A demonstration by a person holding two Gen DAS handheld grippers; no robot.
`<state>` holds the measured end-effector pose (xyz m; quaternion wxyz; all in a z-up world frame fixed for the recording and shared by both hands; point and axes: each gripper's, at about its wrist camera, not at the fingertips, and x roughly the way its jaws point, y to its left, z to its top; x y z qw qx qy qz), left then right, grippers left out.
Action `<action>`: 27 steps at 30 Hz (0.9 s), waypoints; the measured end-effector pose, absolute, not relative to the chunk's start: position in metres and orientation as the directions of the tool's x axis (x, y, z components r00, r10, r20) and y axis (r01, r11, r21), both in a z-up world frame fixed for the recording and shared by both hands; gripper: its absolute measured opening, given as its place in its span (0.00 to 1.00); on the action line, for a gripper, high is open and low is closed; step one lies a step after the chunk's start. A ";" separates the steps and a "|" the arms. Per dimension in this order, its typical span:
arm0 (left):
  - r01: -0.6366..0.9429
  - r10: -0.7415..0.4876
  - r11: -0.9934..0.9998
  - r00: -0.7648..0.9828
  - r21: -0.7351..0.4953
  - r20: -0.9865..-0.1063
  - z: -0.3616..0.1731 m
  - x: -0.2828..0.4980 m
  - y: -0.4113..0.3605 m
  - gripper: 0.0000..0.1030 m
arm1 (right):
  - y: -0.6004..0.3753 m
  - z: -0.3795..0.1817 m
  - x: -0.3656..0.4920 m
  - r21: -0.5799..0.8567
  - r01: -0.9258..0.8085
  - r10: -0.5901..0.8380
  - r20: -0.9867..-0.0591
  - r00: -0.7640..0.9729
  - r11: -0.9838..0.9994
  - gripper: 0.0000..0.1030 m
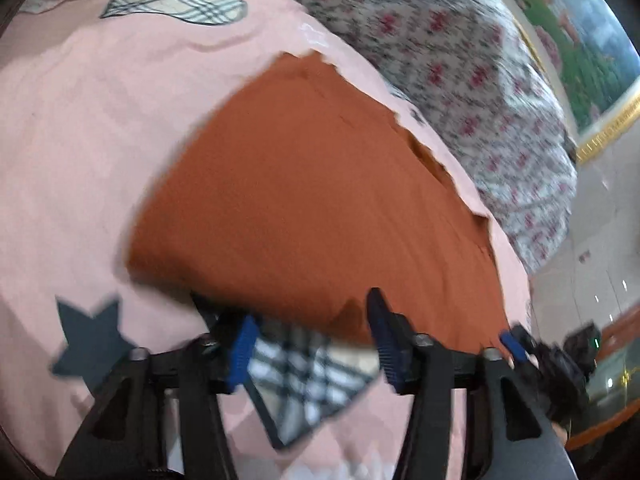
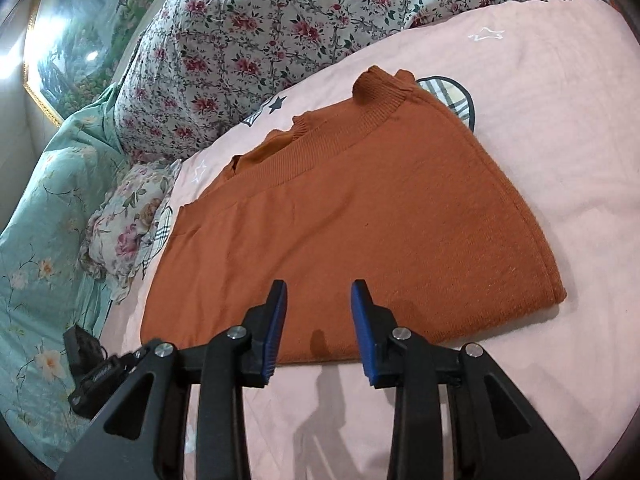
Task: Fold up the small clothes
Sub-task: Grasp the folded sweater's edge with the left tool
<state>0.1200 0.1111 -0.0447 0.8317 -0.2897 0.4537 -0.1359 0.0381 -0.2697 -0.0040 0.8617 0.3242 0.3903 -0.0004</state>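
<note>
Garment: an orange knit sweater (image 2: 352,216) lying folded and flat on the pink bedsheet (image 2: 552,128), ribbed collar at the far end, hem edge toward the cameras.
Where it sits: roughly mid-bed, partly covering a plaid patch printed on the sheet; a dark star print (image 1: 90,340) shows on the sheet off to the side in the left wrist view.
Left gripper (image 1: 312,340): jaws apart, nothing between them. It's low over the near edge of the sweater (image 1: 320,200), blue pads (image 1: 242,356) either side of a plaid patch (image 1: 308,376). That view is pretty motion-blurred, so I can't tell if the tips touch the fabric.
Right gripper (image 2: 319,320): also spread wide, gripping nothing. The fingertips hang over the near hem of the sweater and throw a shadow on the sheet just in front of it.
Around the bed: a floral quilt (image 2: 256,40) bunched up behind the sweater, a teal flowered blanket (image 2: 44,240) on one side, and a small frilly floral pillow (image 2: 124,224) between them and the sheet.
Background: a framed landscape painting (image 2: 68,40) on the wall.
</note>
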 end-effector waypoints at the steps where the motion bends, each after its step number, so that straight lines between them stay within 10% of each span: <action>1: -0.062 -0.484 0.785 0.560 -0.617 -0.672 -0.046 0.127 0.117 0.42 | -0.269 -0.004 0.038 0.558 0.252 0.253 -0.672 0.696 0.790 0.34; 9: -0.127 -0.376 0.823 0.609 -0.554 -0.699 -0.031 0.174 0.124 0.12 | -0.279 -0.004 0.047 0.566 0.249 0.257 -0.665 0.701 0.786 0.34; 20: 0.348 -0.465 0.885 0.631 -0.309 -0.621 0.051 0.159 -0.033 0.09 | -0.324 0.000 0.076 0.644 0.232 0.353 -0.644 0.679 0.729 0.34; 27: 0.461 -0.437 0.869 0.541 -0.181 -0.719 -0.002 0.164 -0.118 0.09 | -0.317 -0.007 0.127 0.723 0.173 0.506 -0.613 0.607 0.669 0.61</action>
